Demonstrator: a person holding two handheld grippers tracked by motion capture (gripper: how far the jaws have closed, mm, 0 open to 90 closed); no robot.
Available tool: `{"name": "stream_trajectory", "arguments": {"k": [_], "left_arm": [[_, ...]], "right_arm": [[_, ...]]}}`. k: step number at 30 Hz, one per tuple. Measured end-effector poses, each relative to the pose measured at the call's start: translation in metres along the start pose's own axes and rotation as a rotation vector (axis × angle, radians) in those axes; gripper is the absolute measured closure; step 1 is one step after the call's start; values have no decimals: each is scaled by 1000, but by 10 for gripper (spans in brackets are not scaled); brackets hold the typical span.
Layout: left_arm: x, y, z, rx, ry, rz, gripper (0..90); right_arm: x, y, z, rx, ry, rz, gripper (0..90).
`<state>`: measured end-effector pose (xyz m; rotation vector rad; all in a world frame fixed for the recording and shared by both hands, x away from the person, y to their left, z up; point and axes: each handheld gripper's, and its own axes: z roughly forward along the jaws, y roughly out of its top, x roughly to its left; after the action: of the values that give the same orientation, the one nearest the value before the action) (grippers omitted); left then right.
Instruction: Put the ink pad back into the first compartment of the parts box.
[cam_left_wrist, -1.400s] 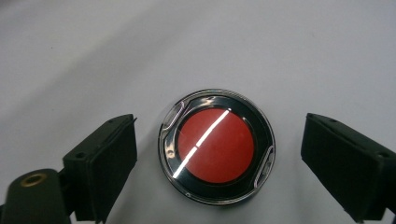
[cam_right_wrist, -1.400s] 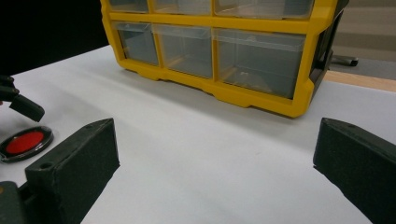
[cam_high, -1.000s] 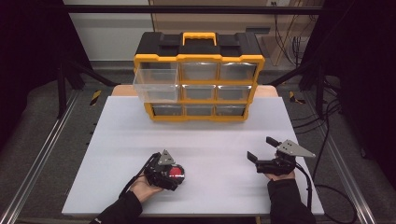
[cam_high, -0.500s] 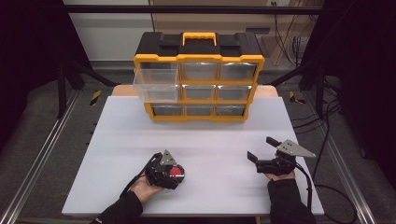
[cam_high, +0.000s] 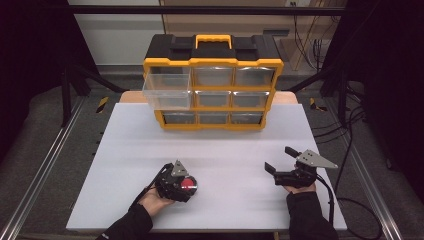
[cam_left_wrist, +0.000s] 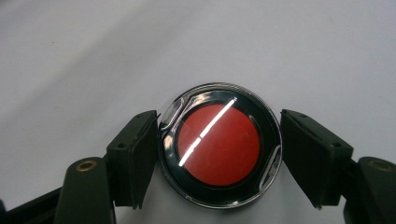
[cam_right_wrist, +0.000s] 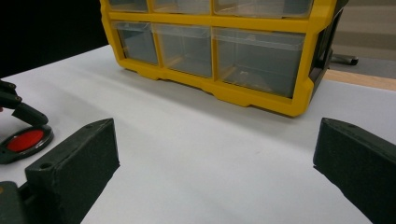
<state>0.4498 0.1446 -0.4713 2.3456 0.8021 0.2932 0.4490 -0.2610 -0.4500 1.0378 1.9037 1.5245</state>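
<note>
A person's left claw (cam_high: 186, 185) grips a round red disc (cam_high: 187, 184) with a black and chrome rim, low on the white bench (cam_high: 225, 145) at its near left. From the high view the disc is a small red spot half hidden under the claw's body and the left hand (cam_high: 152, 202). The left gripper view brings it close: the red disc (cam_left_wrist: 219, 144) lies flat on the white surface, a bright streak of light across its face, and the left claw (cam_left_wrist: 219, 156) has just been closing, its two black pads now set against the chrome rim on either side.

The right claw (cam_high: 281, 160) rests well apart at the near right of the bench, held in the right hand (cam_high: 300, 189), its jaws spread wide with nothing between them. The right gripper view confirms it, with bare white bench between the two black jaws of the right claw (cam_right_wrist: 215, 154), and it catches the disc (cam_right_wrist: 25, 140) edge-on at far left, something dark pressed to its rim.

At the far edge of the bench stands a yellow and black drawer cabinet (cam_high: 212, 87) with clear drawers. The high view shows its top left drawer (cam_high: 167, 91) pulled out; the right gripper view shows instead the shut lower drawers of the cabinet (cam_right_wrist: 210, 51) from bench level.
</note>
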Motion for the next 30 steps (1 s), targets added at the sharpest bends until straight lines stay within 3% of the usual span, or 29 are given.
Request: {"name": "stream_trajectory", "arguments": {"k": [30], "left_arm": [[7, 5, -36, -86, -3, -36, 291]], "right_arm": [[-1, -1, 1, 14, 5, 3, 1]]}}
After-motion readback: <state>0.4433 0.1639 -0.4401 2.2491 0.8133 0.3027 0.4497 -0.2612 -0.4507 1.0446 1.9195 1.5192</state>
